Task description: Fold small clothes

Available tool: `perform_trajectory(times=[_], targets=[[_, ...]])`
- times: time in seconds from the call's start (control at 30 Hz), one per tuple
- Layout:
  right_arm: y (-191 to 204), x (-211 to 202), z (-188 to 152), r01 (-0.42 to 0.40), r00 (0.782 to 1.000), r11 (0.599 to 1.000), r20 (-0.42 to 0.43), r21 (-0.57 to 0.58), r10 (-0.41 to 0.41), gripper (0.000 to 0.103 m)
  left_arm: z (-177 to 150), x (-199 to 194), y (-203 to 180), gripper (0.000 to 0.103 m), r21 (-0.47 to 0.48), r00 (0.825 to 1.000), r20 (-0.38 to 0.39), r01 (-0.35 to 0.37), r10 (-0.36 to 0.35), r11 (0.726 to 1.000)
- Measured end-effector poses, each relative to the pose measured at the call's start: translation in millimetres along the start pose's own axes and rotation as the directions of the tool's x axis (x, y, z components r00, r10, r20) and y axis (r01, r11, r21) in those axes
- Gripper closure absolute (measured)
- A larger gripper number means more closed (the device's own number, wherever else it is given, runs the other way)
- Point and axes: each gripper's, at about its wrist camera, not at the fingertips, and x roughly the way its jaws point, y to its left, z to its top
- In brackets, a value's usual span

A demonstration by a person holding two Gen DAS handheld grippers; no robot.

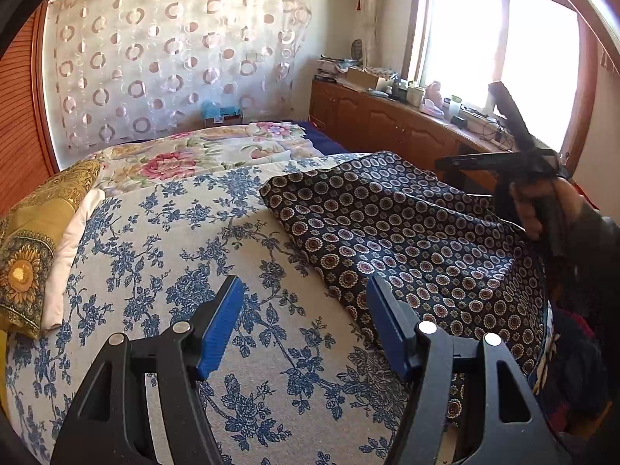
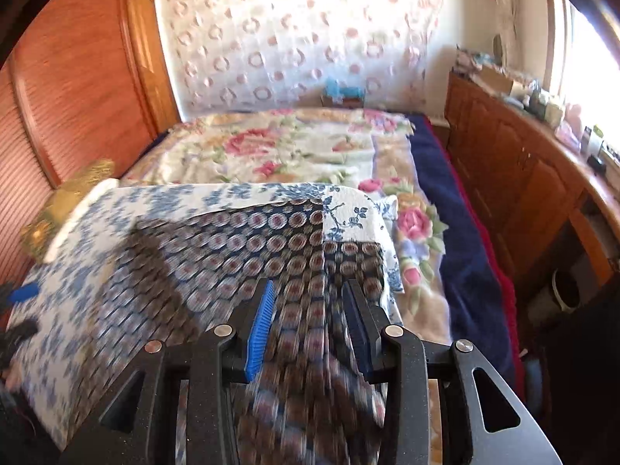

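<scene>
A small dark navy garment (image 1: pixel 407 232) with a circle-flower print lies on the blue-and-white floral sheet (image 1: pixel 162 255). My left gripper (image 1: pixel 302 302) is open and empty, hovering over the sheet just left of the garment's near edge. In the right wrist view, my right gripper (image 2: pixel 308 302) is shut on a bunched fold of the garment (image 2: pixel 248 255) and lifts its near edge; the view is motion-blurred. The right gripper also shows in the left wrist view (image 1: pixel 542 178), raised at the garment's right side.
A yellow sunflower cushion (image 1: pixel 27 255) lies at the bed's left. A pink floral blanket (image 1: pixel 217 151) covers the far bed. A wooden cabinet (image 1: pixel 387 120) with clutter runs under the window on the right. A wooden wardrobe (image 2: pixel 77 77) stands at left.
</scene>
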Motion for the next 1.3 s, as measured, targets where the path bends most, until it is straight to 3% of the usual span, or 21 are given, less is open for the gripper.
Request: perform_trajectory(times=[0.13,0.27,0.33,0.43,0.5,0.57,0.63,0.73,0.8,0.87,0.9,0.93,1.1,1.3], targets=[[-1.0,42.6,14.8,0.035,0.995,0.999,-0.091,0.029,-0.032,0.065,-2.6,-1.1,2.9,0.036,0.000,1.000,-0.001,-0.003,0.003,1.000],[-7.3,51.8,18.4,-0.017,0.993,0.998,-0.119,0.066,0.025,0.066,-5.2,-1.8,5.4,0.036,-0.005,1.000,0.000,0.002,-0.002,1.000],[-8.5,46.2,24.4,-0.084,0.991,0.995,-0.096,0.055,0.089,0.102,-6.9,-0.4,6.8,0.036,-0.011,1.000,-0.005,0.005,-0.005,1.000],[-9.4,15.4,25.0,-0.071,0.997,0.997,0.021,-0.004,0.071,0.102,-8.9,2.4,6.0,0.036,-0.016,1.000,-0.014,0.010,-0.010,1.000],[-15.9,-3.6,28.7,-0.021,0.995,0.999,0.096,0.025,0.018,0.102,-9.9,4.5,4.9,0.036,-0.014,1.000,-0.019,0.014,-0.014,1.000],[-30.6,-17.2,31.2,0.077,0.988,0.992,0.126,0.101,-0.089,0.102,-10.4,5.0,2.5,0.036,-0.011,1.000,-0.021,0.017,-0.017,1.000],[-39.7,-16.0,28.9,0.114,0.988,0.987,0.090,0.116,-0.125,0.102,-10.8,6.4,1.4,0.036,-0.013,0.999,-0.023,0.022,-0.022,1.000],[-45.3,2.5,22.5,0.102,0.994,0.990,-0.038,0.094,-0.099,0.102,-11.5,8.6,-0.2,0.036,-0.010,0.999,-0.032,0.029,-0.029,1.000],[-42.3,3.9,19.5,0.107,0.994,0.993,-0.039,0.057,-0.104,0.092,-11.7,10.7,-1.0,0.036,-0.007,0.999,-0.037,0.030,-0.030,1.000],[-44.0,4.4,24.0,0.079,0.997,0.995,-0.029,0.065,-0.077,0.073,-11.4,13.1,-2.0,0.036,-0.005,0.999,-0.042,0.031,-0.031,1.000],[-43.8,2.6,26.6,0.067,0.998,0.995,-0.018,0.073,-0.066,0.058,-11.4,14.5,-2.2,0.036,-0.005,0.999,-0.044,0.030,-0.030,1.000],[-45.0,1.8,31.5,0.058,0.998,0.995,-0.001,0.081,-0.058,0.051,-11.3,16.3,-2.3,0.036,-0.004,0.999,-0.048,0.026,-0.027,1.000],[-48.6,24.4,57.1,0.032,0.999,0.991,0.006,0.128,-0.033,0.051,-11.3,17.4,-2.1,0.036,-0.010,0.998,-0.050,0.025,-0.025,1.000],[-55.7,75.8,54.0,-0.040,0.997,0.969,-0.052,0.245,0.054,0.052,-13.7,18.4,-0.7,0.036,-0.008,0.998,-0.055,0.022,-0.022,1.000]])
